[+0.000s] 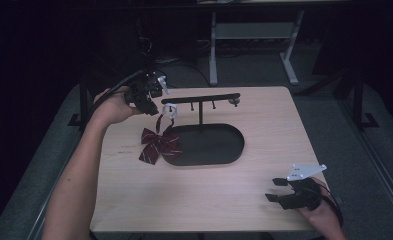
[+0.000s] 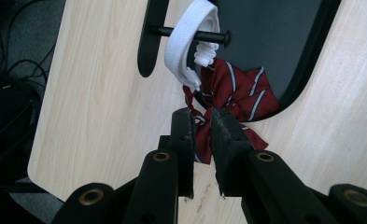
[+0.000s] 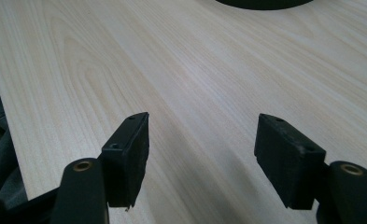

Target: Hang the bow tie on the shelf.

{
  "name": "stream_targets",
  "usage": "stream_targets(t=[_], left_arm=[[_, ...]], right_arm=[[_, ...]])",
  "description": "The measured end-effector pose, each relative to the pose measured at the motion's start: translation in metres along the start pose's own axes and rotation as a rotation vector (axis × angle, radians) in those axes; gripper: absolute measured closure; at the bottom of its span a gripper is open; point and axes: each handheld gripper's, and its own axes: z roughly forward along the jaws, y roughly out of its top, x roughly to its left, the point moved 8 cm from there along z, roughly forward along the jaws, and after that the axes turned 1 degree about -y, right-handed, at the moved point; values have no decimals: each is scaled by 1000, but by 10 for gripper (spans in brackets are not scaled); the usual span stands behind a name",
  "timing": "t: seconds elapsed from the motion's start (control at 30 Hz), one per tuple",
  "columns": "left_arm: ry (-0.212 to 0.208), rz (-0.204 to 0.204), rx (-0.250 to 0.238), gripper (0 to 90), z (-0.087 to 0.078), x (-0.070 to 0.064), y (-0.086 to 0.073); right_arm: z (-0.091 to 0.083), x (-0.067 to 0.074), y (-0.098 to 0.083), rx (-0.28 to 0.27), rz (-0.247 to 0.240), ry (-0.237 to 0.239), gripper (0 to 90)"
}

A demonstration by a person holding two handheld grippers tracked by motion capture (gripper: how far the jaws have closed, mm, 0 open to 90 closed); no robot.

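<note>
The white elastic loop of the dark red striped fabric bow tie is already hooked over a peg of the black metal T-shaped stand; release appears to be what is left. The bow hangs at about 12 o'clock from the left gripper, whose jaws are nearly closed on a fold of its fabric. The right gripper is held wide open and empty over the pale wooden table at 5 o'clock.

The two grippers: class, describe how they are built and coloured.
Each gripper is black with two flat, blocky jaws. The left gripper trails a black cable; brass-coloured rivets sit at the jaw joints. The right gripper carries a grey three-cornered plate on top. Forearms are bare.
</note>
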Motion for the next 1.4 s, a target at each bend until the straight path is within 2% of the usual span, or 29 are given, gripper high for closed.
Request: stream_targets(t=[0.1, 0.27, 0.33, 0.57, 0.67, 0.8, 0.97, 1.4], left_arm=[[-4, -1, -20, 780, 1, -2, -1], [-22, -12, -14, 768, 8, -7, -5], [-21, -4, -19, 764, 9, -8, -6], [-29, -14, -34, 736, 9, -13, -11], [-32, -16, -24, 723, 10, -17, -15], [-38, -15, -45, 718, 8, -20, -18], [-42, -24, -45, 697, 10, -26, -24], [-65, -48, -83, 644, 14, -45, -36]], right_arm=[[0, 0, 0, 0, 1, -1, 349], [0, 0, -1, 3, -1, -1, 349], [-1, 0, -1, 2, 0, -2, 349], [-2, -1, -1, 1, 11, -8, 348], [-2, -2, -2, 4, 12, -9, 347], [-1, -1, -2, 11, 16, -10, 347], [-1, -3, -2, 9, 17, -14, 347], [-4, -4, -2, 4, 28, -24, 346]])
